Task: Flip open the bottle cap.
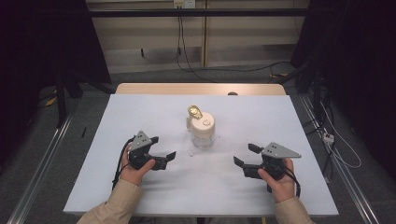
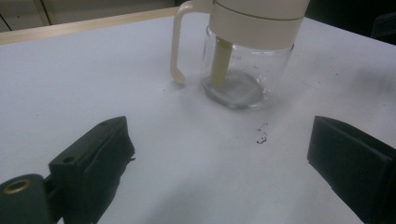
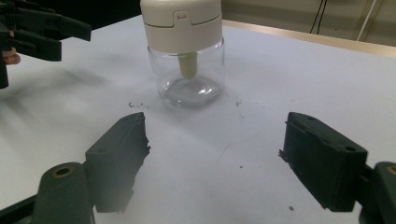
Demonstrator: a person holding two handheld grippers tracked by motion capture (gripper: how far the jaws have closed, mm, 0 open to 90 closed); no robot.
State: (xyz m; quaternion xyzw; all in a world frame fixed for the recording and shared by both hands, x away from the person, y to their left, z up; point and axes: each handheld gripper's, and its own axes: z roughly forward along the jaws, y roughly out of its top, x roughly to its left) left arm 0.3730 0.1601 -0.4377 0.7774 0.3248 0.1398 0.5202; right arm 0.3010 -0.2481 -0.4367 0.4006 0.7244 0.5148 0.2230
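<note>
Dark room, cables trailing down the back wall, and centre frame a pale bench (image 1: 140,186) w/ a wooden edge at its far side. Mid-bench, just above centre of the high view, stands the jar (image 1: 203,133): clear glass body, cream lid (image 1: 204,123) on top, cream handle (image 2: 176,42) curving down one side, and a cream tube running from the lid down inside the glass. It looks empty. Something small and gold (image 1: 194,111) sits at the lid's upper-left edge; can't tell what it is.

Left gripper (image 1: 164,156) sits lower left of the jar, right gripper (image 1: 246,156) lower right, each in a hand w/ a beige sleeve coming in from the bottom edge. Both sets of jaws stand wide, nothing between them, both pointed in at the jar but well apart from it. In the left gripper view the jar is in the upper middle, handle toward frame left; in the right gripper view it's upper centre, w/ the left gripper at the top-left corner.

Step in hand looks like the approach: both grippers closing in, no contact yet. Next move probably needs one gripper to steady the glass body while the other takes the lid or handle; glass is smooth and round, so a square, centred grip matters. A few dark specks (image 2: 261,137) lie on the bench in front of the jar.
</note>
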